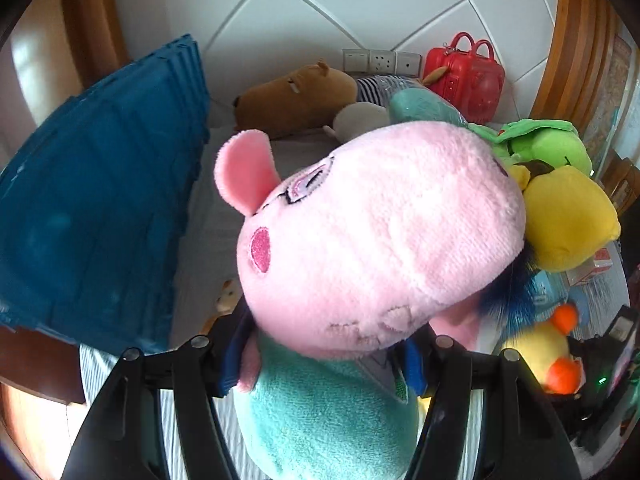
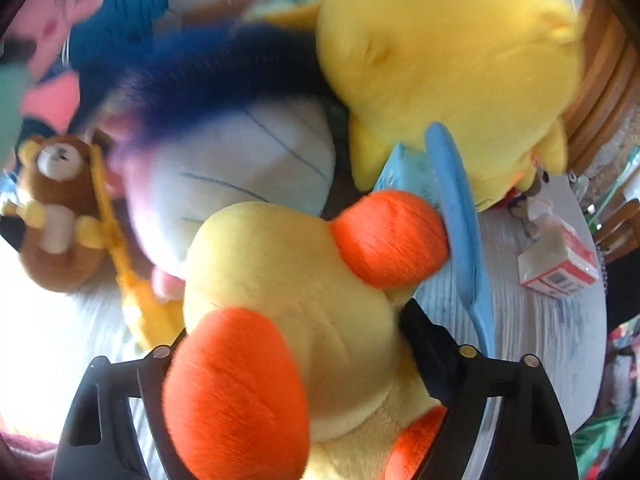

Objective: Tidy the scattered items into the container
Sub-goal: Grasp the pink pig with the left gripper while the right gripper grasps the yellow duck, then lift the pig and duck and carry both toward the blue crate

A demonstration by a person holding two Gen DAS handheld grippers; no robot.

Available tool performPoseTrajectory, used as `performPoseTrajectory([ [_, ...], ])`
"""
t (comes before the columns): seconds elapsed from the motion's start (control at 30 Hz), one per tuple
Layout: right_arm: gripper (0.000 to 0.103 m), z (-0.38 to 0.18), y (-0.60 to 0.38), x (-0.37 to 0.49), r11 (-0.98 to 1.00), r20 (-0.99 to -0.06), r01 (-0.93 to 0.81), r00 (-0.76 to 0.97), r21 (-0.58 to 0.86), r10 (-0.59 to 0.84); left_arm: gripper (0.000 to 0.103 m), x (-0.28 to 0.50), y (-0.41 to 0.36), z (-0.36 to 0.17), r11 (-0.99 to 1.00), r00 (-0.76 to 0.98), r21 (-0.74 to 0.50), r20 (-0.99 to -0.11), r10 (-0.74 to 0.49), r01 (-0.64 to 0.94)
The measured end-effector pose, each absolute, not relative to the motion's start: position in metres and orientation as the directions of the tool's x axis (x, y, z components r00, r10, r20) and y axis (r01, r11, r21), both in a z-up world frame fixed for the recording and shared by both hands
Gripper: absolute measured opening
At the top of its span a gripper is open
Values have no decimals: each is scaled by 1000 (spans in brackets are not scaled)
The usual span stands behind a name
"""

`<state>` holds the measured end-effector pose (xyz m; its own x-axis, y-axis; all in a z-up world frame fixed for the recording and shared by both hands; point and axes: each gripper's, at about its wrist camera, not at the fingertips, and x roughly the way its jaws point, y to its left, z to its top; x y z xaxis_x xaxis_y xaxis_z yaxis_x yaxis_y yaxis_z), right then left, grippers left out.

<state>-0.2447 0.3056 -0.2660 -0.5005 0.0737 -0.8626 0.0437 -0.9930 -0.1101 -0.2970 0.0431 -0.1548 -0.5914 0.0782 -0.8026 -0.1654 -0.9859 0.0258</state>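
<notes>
A pink pig plush (image 1: 380, 232) with a teal body fills the left wrist view. My left gripper (image 1: 322, 360) is shut on its neck, blue pads pressed in from both sides. The blue container (image 1: 100, 208) stands to its left. In the right wrist view a pale yellow duck plush (image 2: 280, 264) with orange feet sits between the fingers of my right gripper (image 2: 298, 336). The right pad presses into its side and the left fingertip is hidden behind an orange foot. The same duck (image 1: 548, 352) shows at the lower right of the left wrist view.
On the white surface lie a bright yellow plush (image 2: 448, 60), a white-and-blue plush (image 2: 240, 152), a small brown bear (image 2: 56, 208), a blue comb (image 2: 460, 220) and a red-and-white box (image 2: 560, 264). A brown plush (image 1: 296, 96), a red case (image 1: 464, 72) and a green plush (image 1: 548, 144) lie by the tiled wall.
</notes>
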Motion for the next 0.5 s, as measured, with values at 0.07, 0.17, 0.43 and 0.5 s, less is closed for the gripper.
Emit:
performPoseTrajectory([
  [0.07, 78, -251, 307, -235, -997, -850, 52, -526, -65, 28, 62, -284, 35, -154, -989, -592, 27, -803, 67, -148],
  [0.17, 76, -231, 306, -222, -997, -834, 78, -549, 16, -56, 62, -268, 25, -154, -993, -589, 19, -806, 55, -119],
  [0.43, 75, -210, 290, -183, -976, -781, 193, -592, 101, -198, 62, -226, -2, -153, -1000, -596, 11, -803, 0, -15],
  [0.5, 75, -197, 287, -175, -968, -765, 228, -604, 103, -224, 62, -216, -6, -153, -1000, -595, 13, -804, -18, 13],
])
